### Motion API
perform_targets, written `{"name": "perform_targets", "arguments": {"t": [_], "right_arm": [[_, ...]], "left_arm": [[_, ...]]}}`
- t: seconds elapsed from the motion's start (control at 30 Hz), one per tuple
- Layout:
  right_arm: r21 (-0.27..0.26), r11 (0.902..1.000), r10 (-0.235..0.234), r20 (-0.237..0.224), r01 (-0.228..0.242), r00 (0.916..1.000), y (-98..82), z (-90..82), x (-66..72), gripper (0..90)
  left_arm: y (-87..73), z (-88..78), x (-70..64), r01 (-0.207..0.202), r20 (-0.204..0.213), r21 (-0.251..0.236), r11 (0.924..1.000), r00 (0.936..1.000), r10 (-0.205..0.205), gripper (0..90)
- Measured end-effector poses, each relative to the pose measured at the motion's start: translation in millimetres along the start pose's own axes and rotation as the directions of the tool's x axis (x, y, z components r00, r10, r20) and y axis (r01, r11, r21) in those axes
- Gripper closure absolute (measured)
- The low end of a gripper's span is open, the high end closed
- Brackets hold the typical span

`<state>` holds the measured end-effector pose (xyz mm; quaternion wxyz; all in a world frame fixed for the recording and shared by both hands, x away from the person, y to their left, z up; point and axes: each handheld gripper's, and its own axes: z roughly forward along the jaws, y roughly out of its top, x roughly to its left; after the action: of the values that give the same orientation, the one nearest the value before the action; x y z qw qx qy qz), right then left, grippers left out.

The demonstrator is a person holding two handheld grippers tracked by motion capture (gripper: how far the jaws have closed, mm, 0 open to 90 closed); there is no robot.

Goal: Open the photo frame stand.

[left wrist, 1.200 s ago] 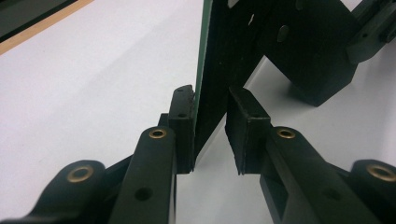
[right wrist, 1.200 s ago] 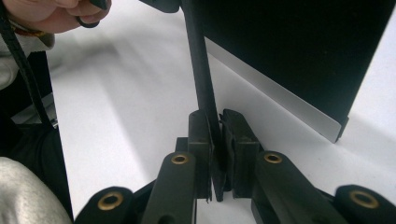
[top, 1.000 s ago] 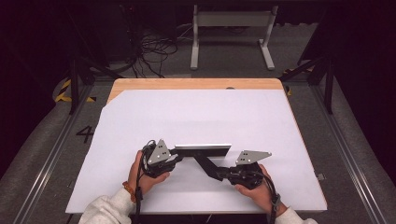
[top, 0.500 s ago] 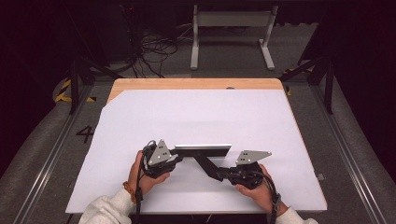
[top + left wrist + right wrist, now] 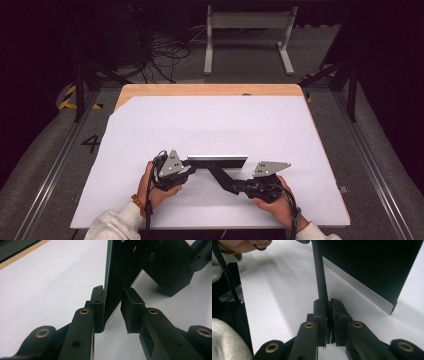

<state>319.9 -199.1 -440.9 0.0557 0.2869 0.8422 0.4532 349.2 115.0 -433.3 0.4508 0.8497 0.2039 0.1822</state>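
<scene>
The left tool point(image 5: 192, 167) is bracketing, jaws slightly spread, the end of a thin stiff black panel point(image 5: 218, 161) standing on the white worktop point(image 5: 225, 125), while the right tool point(image 5: 234, 186) is pinching its flat strut point(image 5: 220, 175) (rigid, light, best taken by edges).
</scene>
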Motion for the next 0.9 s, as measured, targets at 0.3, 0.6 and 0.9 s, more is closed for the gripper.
{"name": "perform_targets", "arguments": {"t": [0.3, 0.6, 0.9], "right_arm": [[-0.006, 0.9997, -0.025, 0.024, 0.025, 0.9994, 3.0, -7.5, 0.4, 80.0], [-0.054, 0.9974, -0.043, 0.089, 0.048, 0.9951, 4.7, -34.3, -5.4, 76.6], [-0.141, 0.9872, -0.044, 0.212, 0.075, 0.9762, 16.2, -44.0, -16.7, 72.2]], "left_arm": [[-0.2, 0.0, 1.6, -0.002, 0.008, -0.001, 1.0, 1.0, 0.002, 72.8], [-1.2, -1.8, 3.8, 0.008, 0.024, -0.002, 1.0, 0.9997, -0.008, 73.0], [-4.0, -11.2, 5.6, 0.017, 0.032, -0.019, 0.9997, 0.9994, -0.016, 72.5]]}}
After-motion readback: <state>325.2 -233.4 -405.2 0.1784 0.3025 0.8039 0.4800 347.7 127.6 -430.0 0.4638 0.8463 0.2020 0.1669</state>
